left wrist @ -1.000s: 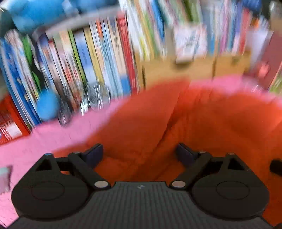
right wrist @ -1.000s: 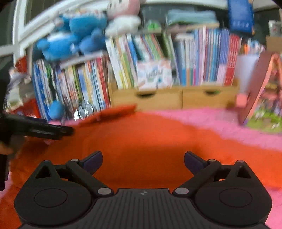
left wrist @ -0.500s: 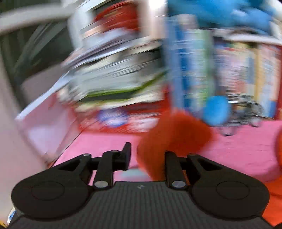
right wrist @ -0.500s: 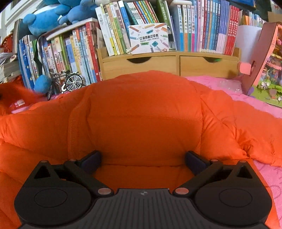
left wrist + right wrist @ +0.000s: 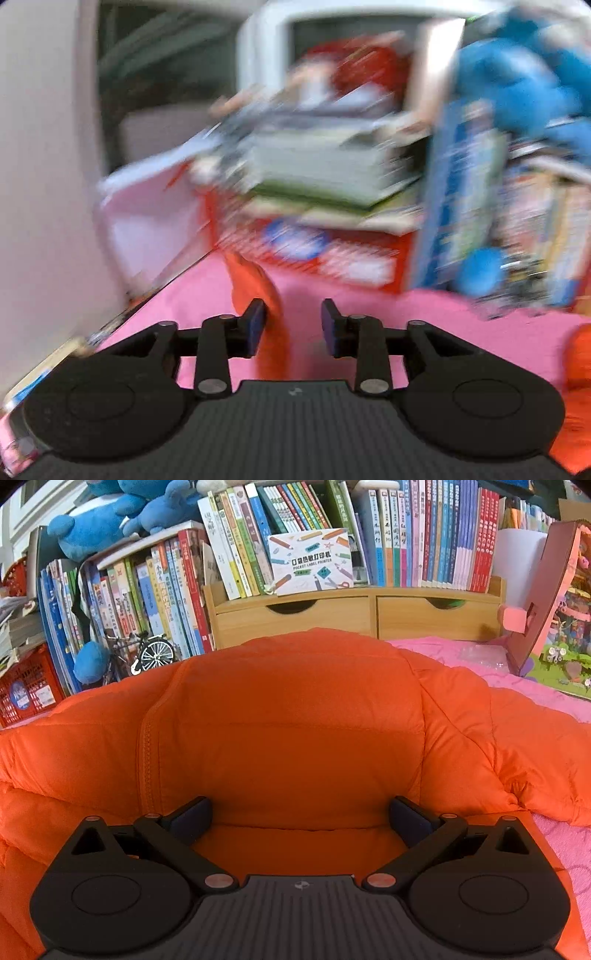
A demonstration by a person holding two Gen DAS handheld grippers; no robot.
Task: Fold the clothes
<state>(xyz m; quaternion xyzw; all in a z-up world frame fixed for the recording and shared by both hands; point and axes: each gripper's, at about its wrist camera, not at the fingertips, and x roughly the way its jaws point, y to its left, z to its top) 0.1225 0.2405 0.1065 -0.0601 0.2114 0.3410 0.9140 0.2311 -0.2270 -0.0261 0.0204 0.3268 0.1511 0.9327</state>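
Left claw (image 5: pixel 291 325) is opening, its two dark blue pads part-way apart, and a strip of the puffy orange quilted jacket (image 5: pixel 258 291) runs up between them, close against the left pad (image 5: pixel 255 326); the picture is too blurred to tell whether that pad presses the cloth, and the other pad stands clear of it. Below this claw lies the pink cloth-covered table (image 5: pixel 424 317), and more orange fabric shows at the right edge of that view. Beyond, smeared by motion, are a red plastic crate (image 5: pixel 317 251) with a stack of papers on it and a blue plush toy (image 5: pixel 524 74).

Right claw (image 5: pixel 300 814) is released, its pads spread wide just above the jacket (image 5: pixel 295 716), gripping nothing. The jacket lies spread across the pink table (image 5: pixel 565 842), its body mounded in the middle, a zipper seam running down left of centre and a sleeve trailing off to the right. Behind it stand a wooden two-drawer organiser (image 5: pixel 369 613) topped with upright books, a small model bicycle (image 5: pixel 147 657), and blue plush toys (image 5: pixel 92 524) on a shelf of books.
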